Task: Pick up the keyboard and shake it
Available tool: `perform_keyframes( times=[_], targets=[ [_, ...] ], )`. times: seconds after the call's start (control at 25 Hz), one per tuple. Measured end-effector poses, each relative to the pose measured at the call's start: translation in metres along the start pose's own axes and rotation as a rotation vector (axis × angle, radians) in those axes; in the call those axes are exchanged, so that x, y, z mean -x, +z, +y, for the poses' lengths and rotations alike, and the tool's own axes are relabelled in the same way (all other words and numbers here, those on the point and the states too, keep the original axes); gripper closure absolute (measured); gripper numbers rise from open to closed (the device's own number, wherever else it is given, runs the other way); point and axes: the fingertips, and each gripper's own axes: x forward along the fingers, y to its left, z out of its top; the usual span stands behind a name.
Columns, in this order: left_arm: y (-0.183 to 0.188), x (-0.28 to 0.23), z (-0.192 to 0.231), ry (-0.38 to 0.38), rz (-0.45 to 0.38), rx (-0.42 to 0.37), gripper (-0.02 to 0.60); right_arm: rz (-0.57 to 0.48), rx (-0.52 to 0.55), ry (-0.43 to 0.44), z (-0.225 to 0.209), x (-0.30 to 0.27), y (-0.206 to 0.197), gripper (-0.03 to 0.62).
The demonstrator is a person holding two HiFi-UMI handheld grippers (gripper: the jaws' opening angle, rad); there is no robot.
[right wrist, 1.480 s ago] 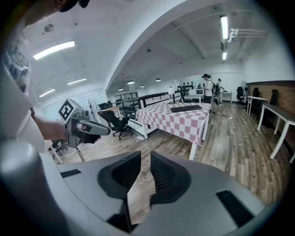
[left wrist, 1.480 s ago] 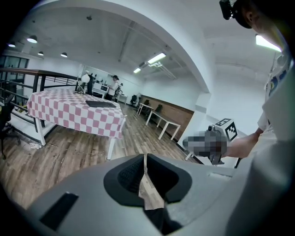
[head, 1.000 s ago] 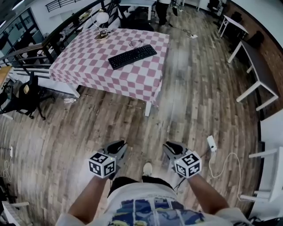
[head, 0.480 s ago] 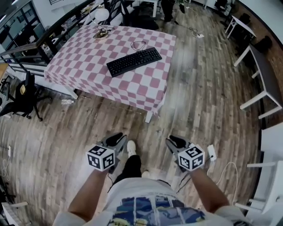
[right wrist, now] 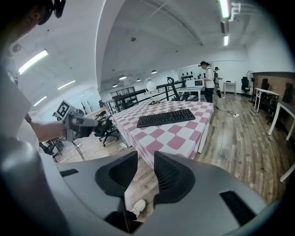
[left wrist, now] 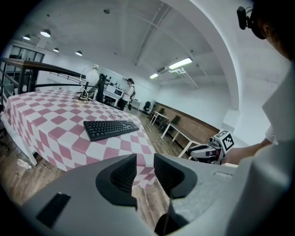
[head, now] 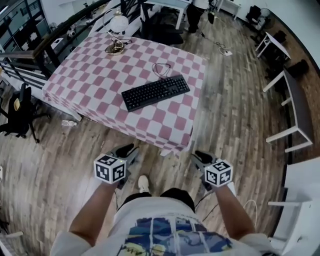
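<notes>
A black keyboard [head: 155,92] lies flat on the table with the pink-and-white checked cloth [head: 90,80], its cable coiled just beyond it. The same keyboard [left wrist: 110,128] shows ahead in the left gripper view, and the keyboard [right wrist: 166,117] also in the right gripper view. My left gripper [head: 126,150] and right gripper [head: 201,156] are held side by side over the floor, short of the table's near edge. Both have just been opening and hold nothing; a narrow gap shows between each pair of jaws.
A white desk lamp [head: 118,23] and a small dish [head: 115,47] stand at the table's far side. A black office chair [head: 17,112] is left of the table. White benches [head: 290,107] line the right wall. A person [head: 194,10] stands beyond the table.
I have walked toward the table: it and the keyboard now sit closer and lower in the head view. Both grippers came forward with me, to near the table's edge.
</notes>
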Motion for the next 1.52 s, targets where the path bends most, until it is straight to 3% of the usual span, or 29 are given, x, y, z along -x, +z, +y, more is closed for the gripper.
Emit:
perform_keyframes(
  times=[0.2,0.44,0.72,0.88,1.0,1.16,1.36,1.52],
  targets=[
    [0.025,-0.037,0.053,0.048,0.014,0.047,0.465,0.019,0.01,-0.004,-0.048,-0.046,0.046,0.482],
    [0.047,-0.083,0.108,0.124,0.012,0.092,0.445,0.057,0.025,0.032,-0.136,-0.114,0.093,0.474],
    [0.069,-0.14,0.166,0.284,0.008,0.203,0.419,0.131,0.077,0.123,-0.242,-0.199,0.157,0.441],
    [0.072,-0.168,0.202,0.385,0.055,0.243,0.408,0.172,0.069,0.152,-0.295,-0.245,0.182,0.421],
    [0.069,-0.179,0.226,0.458,0.125,0.218,0.402,0.184,0.065,0.199,-0.314,-0.28,0.199,0.41],
    [0.071,-0.194,0.256,0.487,0.169,0.238,0.373,0.247,0.086,0.262,-0.332,-0.322,0.207,0.372],
    [0.066,-0.206,0.286,0.501,0.183,0.343,0.348,0.331,0.097,0.324,-0.345,-0.367,0.21,0.322],
    [0.065,-0.216,0.295,0.465,0.14,0.4,0.337,0.386,0.067,0.391,-0.346,-0.393,0.209,0.307]
  ],
)
